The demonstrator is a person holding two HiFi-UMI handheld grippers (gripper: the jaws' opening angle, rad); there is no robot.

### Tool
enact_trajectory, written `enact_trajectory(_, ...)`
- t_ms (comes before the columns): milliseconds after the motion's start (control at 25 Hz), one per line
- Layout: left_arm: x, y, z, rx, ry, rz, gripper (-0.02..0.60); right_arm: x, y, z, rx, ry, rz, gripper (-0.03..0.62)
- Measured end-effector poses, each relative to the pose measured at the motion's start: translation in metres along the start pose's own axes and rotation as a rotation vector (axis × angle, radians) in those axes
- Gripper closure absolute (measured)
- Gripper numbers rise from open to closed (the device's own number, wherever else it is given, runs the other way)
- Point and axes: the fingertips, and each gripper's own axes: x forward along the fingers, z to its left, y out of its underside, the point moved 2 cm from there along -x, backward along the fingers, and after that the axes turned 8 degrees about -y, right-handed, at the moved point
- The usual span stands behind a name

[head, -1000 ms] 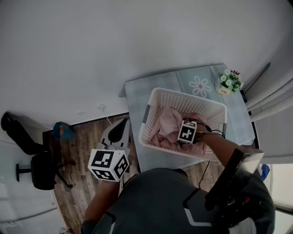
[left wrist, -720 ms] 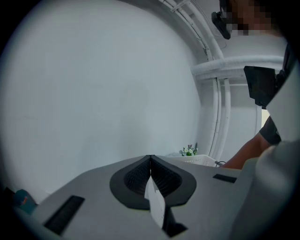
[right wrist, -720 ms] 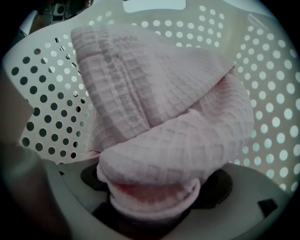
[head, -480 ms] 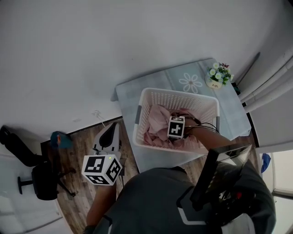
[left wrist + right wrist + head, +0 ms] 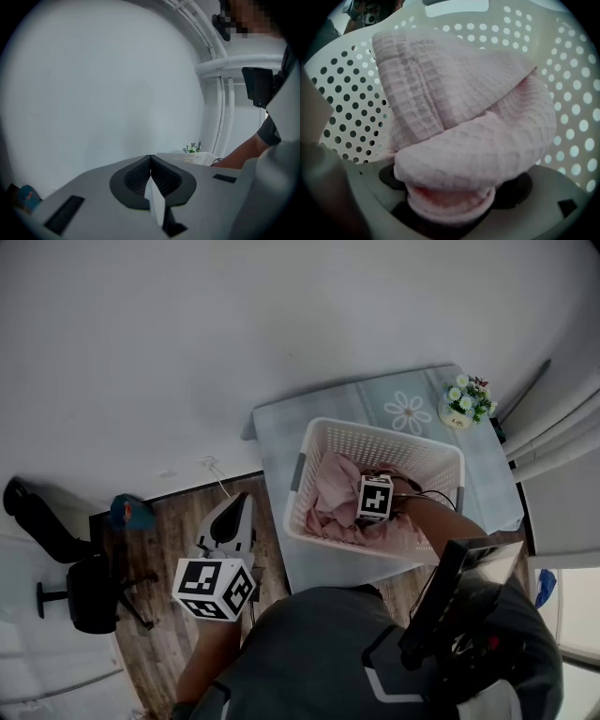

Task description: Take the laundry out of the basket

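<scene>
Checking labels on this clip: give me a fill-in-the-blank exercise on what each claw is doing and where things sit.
1. The right claw is shut on a ___ cloth inside the basket.
2. The left claw is shut and holds ___.
3. In the head view, the flower pot stands to the basket's ___.

Missing words: pink; nothing; right.

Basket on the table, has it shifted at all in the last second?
No. The basket keeps its far rim just short of the daisy print on the tablecloth, as in the earlier head views.
</scene>
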Motion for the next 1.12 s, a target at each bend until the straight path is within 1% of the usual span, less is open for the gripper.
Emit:
enact_trajectory(80, -0.004, 0.001, 0.002, -0.003, -0.010, 0.000, 0.572, 0.000, -0.002, -0.001, 0.005, 0.015, -0.016, 0.105)
enact_trajectory(240, -0.009, 0.003, 0.006, -0.009, -0.036, -0.004, 0.572, -0.003, -0.007, 0.002, 0.028, 0.033, -0.066, 0.171)
enact_trajectory(360, -0.014, 0.001, 0.009, -0.015, -0.052, -0.014, 0.572, -0.001, -0.014, 0.003, 0.065, 0.055, -0.143, 0.218)
enact_trajectory(480, -0.018, -0.002, 0.010, -0.014, -0.058, -0.025, 0.572, -0.003, -0.019, 0.002, 0.116, 0.077, -0.226, 0.246)
enact_trajectory(560, -0.021, -0.003, 0.011, -0.016, -0.065, -0.034, 0.572, -0.005, -0.024, 0.001, 0.110, 0.098, -0.266, 0.261)
enact_trajectory(680, -0.023, -0.003, 0.012, -0.022, -0.072, -0.038, 0.572, -0.012, -0.029, 0.000, 0.089, 0.123, -0.306, 0.272)
enact_trajectory(800, -0.024, -0.005, 0.013, -0.020, -0.071, -0.046, 0.572, -0.033, -0.030, -0.003, 0.107, 0.143, -0.347, 0.286)
enact_trajectory(920, -0.026, -0.003, 0.019, -0.028, -0.083, -0.050, 0.572, -0.058, -0.034, -0.006, 0.130, 0.184, -0.407, 0.304)
enact_trajectory(1040, -0.025, -0.002, 0.019, -0.035, -0.077, -0.045, 0.572, -0.073, -0.033, -0.017, 0.186, 0.232, -0.462, 0.310)
enact_trajectory(1120, -0.026, -0.003, 0.018, -0.027, -0.070, -0.045, 0.572, -0.081, -0.032, -0.029, 0.269, 0.254, -0.505, 0.310)
